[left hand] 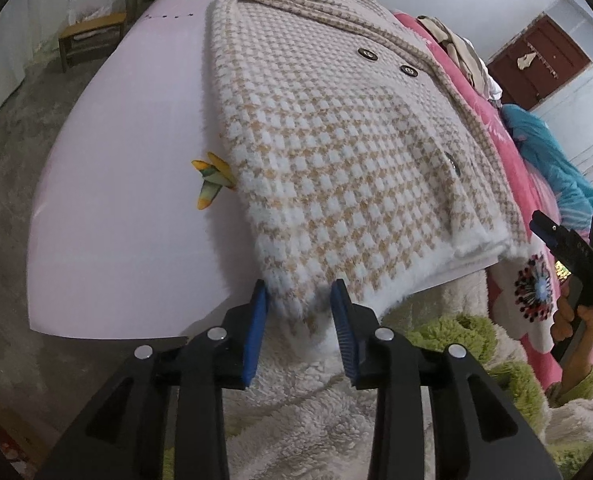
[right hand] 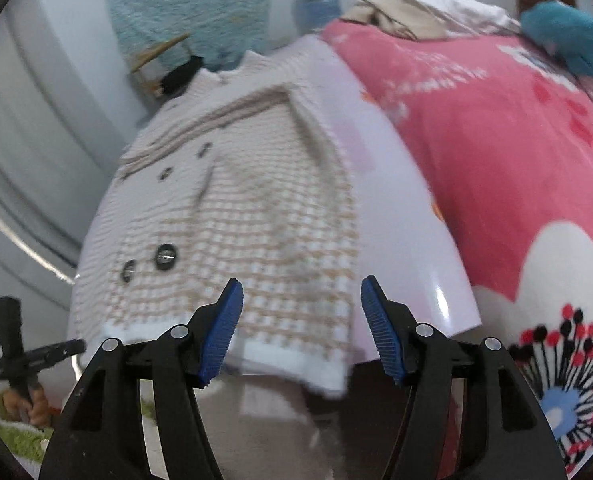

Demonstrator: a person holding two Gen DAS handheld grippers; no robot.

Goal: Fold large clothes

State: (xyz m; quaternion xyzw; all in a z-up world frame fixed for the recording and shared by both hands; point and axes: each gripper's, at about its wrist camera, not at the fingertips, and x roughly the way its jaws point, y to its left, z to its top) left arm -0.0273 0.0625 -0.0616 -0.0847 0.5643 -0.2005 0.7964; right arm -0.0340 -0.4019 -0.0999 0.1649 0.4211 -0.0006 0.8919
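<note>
The houndstooth coat (left hand: 336, 140) lies flat on the pale lilac board (left hand: 128, 200), already folded narrow, its long axis running from the collar at the board's far end to the white fuzzy hem that overhangs the near edge. Against that hem the left gripper (left hand: 300, 320) is the nearer one: its blue pads stand partly open on either side of the coat's near left corner, which droops between them, though I cannot tell whether they touch the cloth yet. The right gripper (right hand: 300, 320) faces the coat's near right corner from just short of the hem, its jaws spread wide and holding nothing. I judge the coming move to be a pinch of both hem corners, then a lift along the coat's long axis toward the collar. Right of the coat, a pink flowered blanket (right hand: 496, 160) lies alongside the board with loose clothes (right hand: 408, 12) piled at its far end. Left of the coat a small yellow-green decoration (left hand: 212, 182) sits on the board, and a wooden stool (left hand: 92, 38) stands beyond on the grey floor.
</note>
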